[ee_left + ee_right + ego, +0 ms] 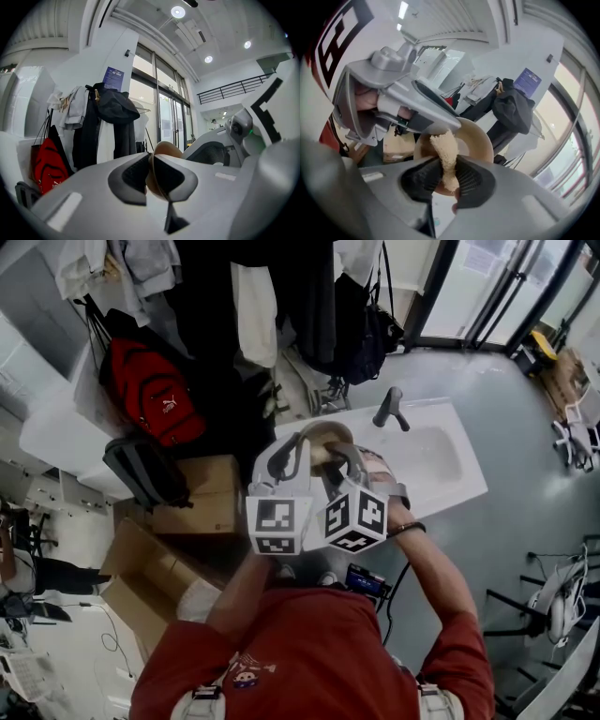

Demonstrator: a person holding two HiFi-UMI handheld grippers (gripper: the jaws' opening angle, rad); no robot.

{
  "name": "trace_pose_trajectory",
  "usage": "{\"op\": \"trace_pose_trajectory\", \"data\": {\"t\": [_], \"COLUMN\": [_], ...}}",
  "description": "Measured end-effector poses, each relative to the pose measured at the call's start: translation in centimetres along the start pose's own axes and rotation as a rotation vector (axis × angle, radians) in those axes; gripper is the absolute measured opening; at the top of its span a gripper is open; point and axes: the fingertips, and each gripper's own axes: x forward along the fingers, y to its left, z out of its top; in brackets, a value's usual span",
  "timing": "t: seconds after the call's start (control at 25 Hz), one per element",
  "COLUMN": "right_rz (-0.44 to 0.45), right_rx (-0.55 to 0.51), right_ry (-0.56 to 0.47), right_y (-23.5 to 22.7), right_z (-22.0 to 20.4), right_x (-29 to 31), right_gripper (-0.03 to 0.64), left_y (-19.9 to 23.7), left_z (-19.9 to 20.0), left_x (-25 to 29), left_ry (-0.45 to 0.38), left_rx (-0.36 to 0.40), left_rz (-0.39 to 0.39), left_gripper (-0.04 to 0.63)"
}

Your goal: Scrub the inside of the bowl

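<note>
Overhead, we see both tools at a white sink (441,465). The left hand-held gripper (151,174) has its jaws nearly together, clamped on the rim of the tan bowl (477,136). We find the bowl held in the air over one end of the sink, its hollow facing the other tool. The right hand-held gripper (448,180) is pinched on a beige scrub pad (445,147), whose free end reaches into the hollow; we cannot confirm contact.

Tight left, open right.
Brown cardboard boxes (192,493) and hanging dark coats (300,296) hem us in; white sink basin (450,465) lies open beside the grey faucet (391,409).
</note>
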Motion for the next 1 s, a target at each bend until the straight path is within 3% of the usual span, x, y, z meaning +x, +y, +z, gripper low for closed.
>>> {"op": "trace_pose_trajectory", "data": {"t": [0.36, 0.68, 1.0], "right_rz": [0.094, 0.117, 0.156], "right_rx": [0.320, 0.637, 1.043], "right_ry": [-0.026, -0.060, -0.116], "right_y": [-0.6, -1.2, -2.5], "right_z": [0.5, 0.2, -0.5], "right_x": [0.0, 0.7, 1.1], "right_gripper": [0.077, 0.077, 0.077], "left_y": [0.2, 0.1, 0.2], "left_z": [0.2, 0.1, 0.2], "left_x": [-0.2, -0.2, -0.3], "left_ry": [-0.018, -0.030, -0.051], "left_rx": [0.010, 0.028, 0.036], "left_rz": [-0.001, 0.002, 0.011], "left_gripper": [0.041, 0.044, 0.044]}}
